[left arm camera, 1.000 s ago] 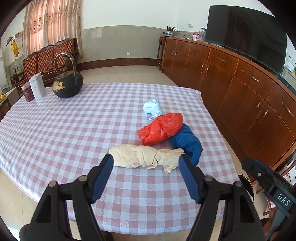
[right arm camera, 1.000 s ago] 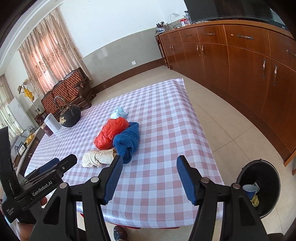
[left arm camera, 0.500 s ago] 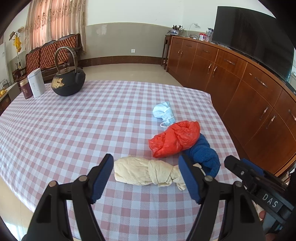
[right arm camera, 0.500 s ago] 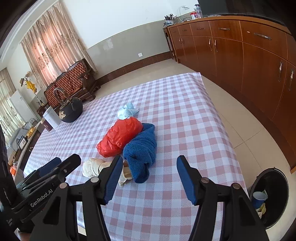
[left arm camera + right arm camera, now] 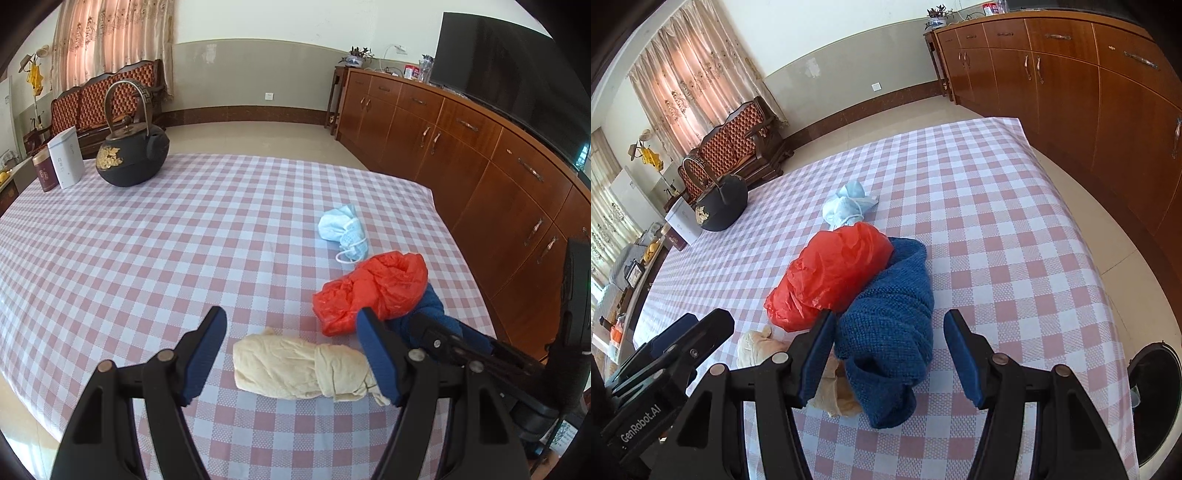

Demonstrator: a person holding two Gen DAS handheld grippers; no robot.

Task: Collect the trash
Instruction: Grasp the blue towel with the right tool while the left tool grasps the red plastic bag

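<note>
On the checked tablecloth (image 5: 184,240) lie a cream knotted cloth (image 5: 299,367), a red plastic bag (image 5: 373,288), a blue knitted cloth (image 5: 890,325) and a crumpled light-blue face mask (image 5: 343,229). My left gripper (image 5: 295,354) is open and empty, its fingers on either side of the cream cloth, just above it. My right gripper (image 5: 890,354) is open and empty, its fingers astride the near end of the blue cloth. The red bag (image 5: 831,273) leans on the blue cloth. The cream cloth (image 5: 768,343) is partly hidden in the right wrist view.
A black iron kettle (image 5: 131,155), a white box (image 5: 66,158) and a dark red tin (image 5: 42,173) stand at the table's far left. A black bin (image 5: 1156,398) sits on the floor right of the table. Wooden cabinets (image 5: 480,155) line the right wall.
Both grippers have moved forward and down toward the pile. The left now straddles the cream cloth, the right the blue cloth. Both stay open.
</note>
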